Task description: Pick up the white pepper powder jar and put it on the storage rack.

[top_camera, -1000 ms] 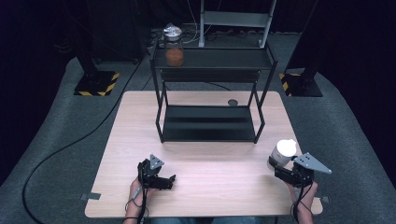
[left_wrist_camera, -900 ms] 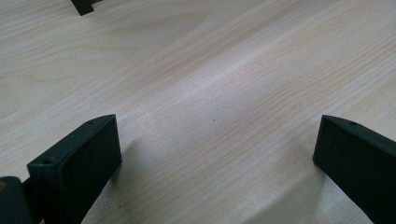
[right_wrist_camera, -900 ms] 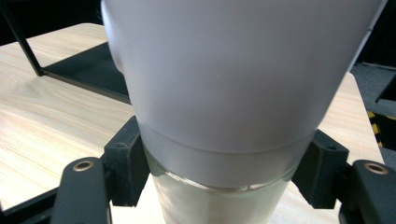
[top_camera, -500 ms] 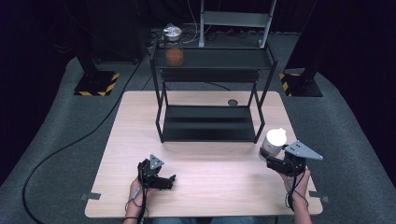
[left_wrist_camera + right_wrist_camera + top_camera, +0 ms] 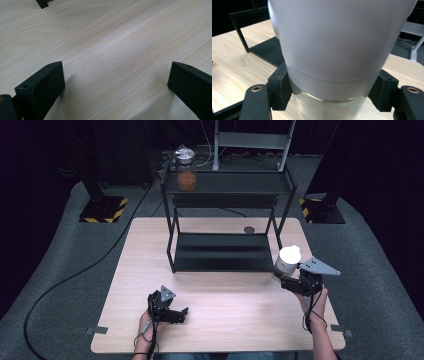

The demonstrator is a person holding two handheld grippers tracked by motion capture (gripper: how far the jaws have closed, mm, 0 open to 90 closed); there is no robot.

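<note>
Right gripper [image 5: 286,281] at table's 4 o'clock, jaws clamped on white cup [image 5: 287,262] just below its wide white upper part, against clear lower band; cup upright, off wooden table [image 5: 220,325], just beside black shelf rack's [image 5: 225,251] near right corner. Right gripper view: cup [image 5: 337,40] between black pads [image 5: 280,90]. Left gripper [image 5: 176,314] at 7 o'clock, low over bare wood, jaws spread wide, nothing between. Jar with brown contents [image 5: 186,176] on rack's top shelf, 11 o'clock.
</note>
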